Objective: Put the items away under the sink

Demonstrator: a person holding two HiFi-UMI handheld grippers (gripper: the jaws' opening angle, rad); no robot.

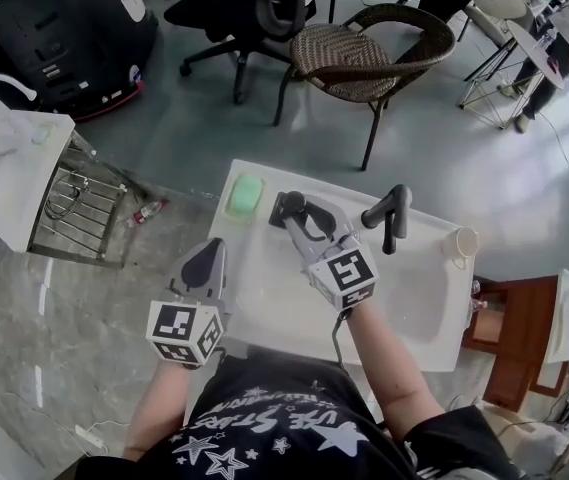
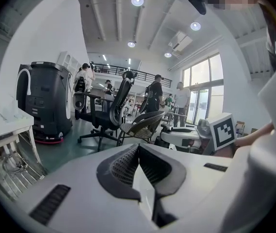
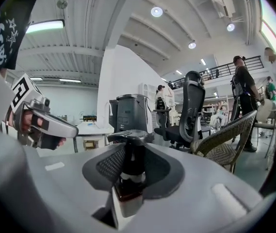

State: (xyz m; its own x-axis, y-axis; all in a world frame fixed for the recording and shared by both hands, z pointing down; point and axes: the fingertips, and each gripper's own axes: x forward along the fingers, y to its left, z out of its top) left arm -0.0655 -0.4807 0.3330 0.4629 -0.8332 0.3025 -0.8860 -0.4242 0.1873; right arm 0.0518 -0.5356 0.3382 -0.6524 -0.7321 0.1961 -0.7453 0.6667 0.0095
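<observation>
Sink top (image 1: 264, 303), left of faucet (image 1: 390, 218): R gripper (image 1: 296, 216) clamped on pump bottle (image 3: 127, 198) neck; L gripper (image 1: 207, 264) closed, empty. Could pivot, slip w/ tilt.

- Pump bottle (image 3: 128, 191) between the right gripper's (image 3: 129, 152) jaws: black head, white collar, brown body.
- Soap (image 1: 244, 196) left of those jaws: pale green.
- Faucet (image 1: 389, 216) to their right: black.
- Cube (image 1: 349, 271) behind them: black-and-white squares.

Black faucet (image 1: 389, 216) blocks the counter's (image 1: 264, 308) rear; green block (image 1: 245, 196) lies left of it, cup (image 1: 461, 242) right of it, open basin (image 1: 419, 288) before it.
</observation>
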